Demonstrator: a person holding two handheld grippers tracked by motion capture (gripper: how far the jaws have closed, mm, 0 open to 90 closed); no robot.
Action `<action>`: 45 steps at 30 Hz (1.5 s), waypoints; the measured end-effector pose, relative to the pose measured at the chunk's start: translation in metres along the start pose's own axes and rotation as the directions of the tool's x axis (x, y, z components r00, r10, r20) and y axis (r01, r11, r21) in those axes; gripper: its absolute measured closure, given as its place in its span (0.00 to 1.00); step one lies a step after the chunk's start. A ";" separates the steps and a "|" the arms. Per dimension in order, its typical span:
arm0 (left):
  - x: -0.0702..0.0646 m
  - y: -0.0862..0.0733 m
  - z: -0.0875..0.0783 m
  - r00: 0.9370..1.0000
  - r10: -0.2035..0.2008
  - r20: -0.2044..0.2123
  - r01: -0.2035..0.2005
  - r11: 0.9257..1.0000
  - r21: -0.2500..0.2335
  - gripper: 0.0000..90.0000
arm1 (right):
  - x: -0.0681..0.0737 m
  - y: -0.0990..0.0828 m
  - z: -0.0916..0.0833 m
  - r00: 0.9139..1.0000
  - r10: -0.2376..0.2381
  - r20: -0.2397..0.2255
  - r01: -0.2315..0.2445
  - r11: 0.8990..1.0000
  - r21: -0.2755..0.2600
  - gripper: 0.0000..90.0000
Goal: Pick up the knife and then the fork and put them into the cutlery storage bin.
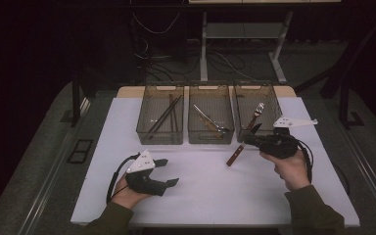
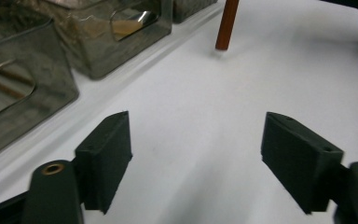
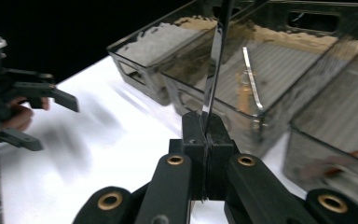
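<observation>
Right gripper [image 1: 252, 140] jaws clamp a brown-handled knife [image 1: 235, 154] by its blade above the white surface [image 1: 200, 186]; left gripper [image 1: 169, 172] jaws gape wide, holding nothing.

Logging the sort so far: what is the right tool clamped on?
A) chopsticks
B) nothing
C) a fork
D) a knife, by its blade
D: the right tool has its jaws shut on the thin blade of the knife, whose brown handle hangs down to the table.

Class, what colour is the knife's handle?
Reddish-brown handle, clearest in the left gripper view.
</observation>
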State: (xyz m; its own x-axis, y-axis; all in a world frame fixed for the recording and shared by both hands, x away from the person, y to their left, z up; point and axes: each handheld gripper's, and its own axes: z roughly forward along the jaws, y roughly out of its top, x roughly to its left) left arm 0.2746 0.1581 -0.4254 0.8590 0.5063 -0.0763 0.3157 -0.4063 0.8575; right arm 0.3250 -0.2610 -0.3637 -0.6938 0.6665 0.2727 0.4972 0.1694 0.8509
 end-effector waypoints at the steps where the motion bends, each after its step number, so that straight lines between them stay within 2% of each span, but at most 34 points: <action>1: 0.001 -0.003 0.000 1.000 -0.014 -0.003 0.014 1.000 0.001 0.19 | -0.002 0.001 -0.002 1.000 -0.011 0.013 0.011 1.000 0.004 1.00; 6: 0.002 -0.009 -0.002 0.999 -0.033 -0.012 0.033 0.999 -0.001 0.07 | -0.011 0.009 -0.013 0.999 -0.021 0.039 0.021 1.000 0.015 1.00; 9: 0.001 -0.009 -0.001 0.999 -0.029 -0.021 0.028 1.000 -0.006 0.01 | -0.016 0.017 -0.019 0.998 -0.031 0.063 0.030 0.999 0.029 1.00; 12: 0.000 -0.009 -0.002 1.000 -0.019 -0.021 0.019 1.000 -0.008 0.00 | -0.020 0.027 -0.028 0.996 -0.039 0.076 0.037 0.999 0.028 1.00; 15: 0.000 -0.009 -0.001 1.000 -0.021 -0.024 0.021 1.000 -0.004 0.00 | -0.023 0.038 -0.038 0.994 -0.049 0.096 0.047 0.999 0.020 1.00; 18: 0.000 -0.009 0.000 0.999 -0.041 -0.014 0.041 0.999 0.010 0.00 | -0.027 0.050 -0.049 0.992 -0.049 0.114 0.048 0.999 0.010 1.00; 19: 0.000 -0.009 0.000 0.999 -0.033 -0.016 0.033 0.999 0.010 0.00 | -0.028 0.053 -0.052 0.991 -0.052 0.121 0.051 0.999 0.011 1.00; 24: -0.001 -0.009 0.000 0.999 -0.034 -0.022 0.034 0.999 0.011 0.00 | -0.038 0.075 -0.065 0.982 -0.070 0.173 0.071 0.998 0.002 1.00; 29: -0.001 -0.008 0.000 0.999 -0.037 -0.014 0.037 0.999 0.014 0.00 | -0.054 0.092 -0.072 0.968 -0.078 0.240 0.078 0.997 0.007 1.00; 32: -0.002 -0.008 0.001 1.000 -0.024 -0.015 0.024 1.000 0.016 0.00 | -0.065 0.098 -0.072 0.959 -0.072 0.275 0.071 0.997 0.011 1.00; 38: -0.002 -0.008 0.001 1.000 -0.028 -0.014 0.028 0.999 0.017 0.00 | -0.091 0.098 -0.069 0.945 -0.036 0.325 0.026 0.999 0.033 1.00; 45: -0.002 -0.008 0.001 1.000 -0.028 -0.011 0.028 0.999 0.017 0.00 | -0.109 0.085 -0.052 0.932 -0.034 0.362 -0.018 0.990 0.138 1.00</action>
State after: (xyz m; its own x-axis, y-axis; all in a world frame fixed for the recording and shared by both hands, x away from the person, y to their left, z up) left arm 0.2705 0.1596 -0.4328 0.8454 0.5256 -0.0945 0.3462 -0.4046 0.8464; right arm 0.4158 -0.3564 -0.2978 -0.4748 0.8778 0.0627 0.5767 0.2565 0.7756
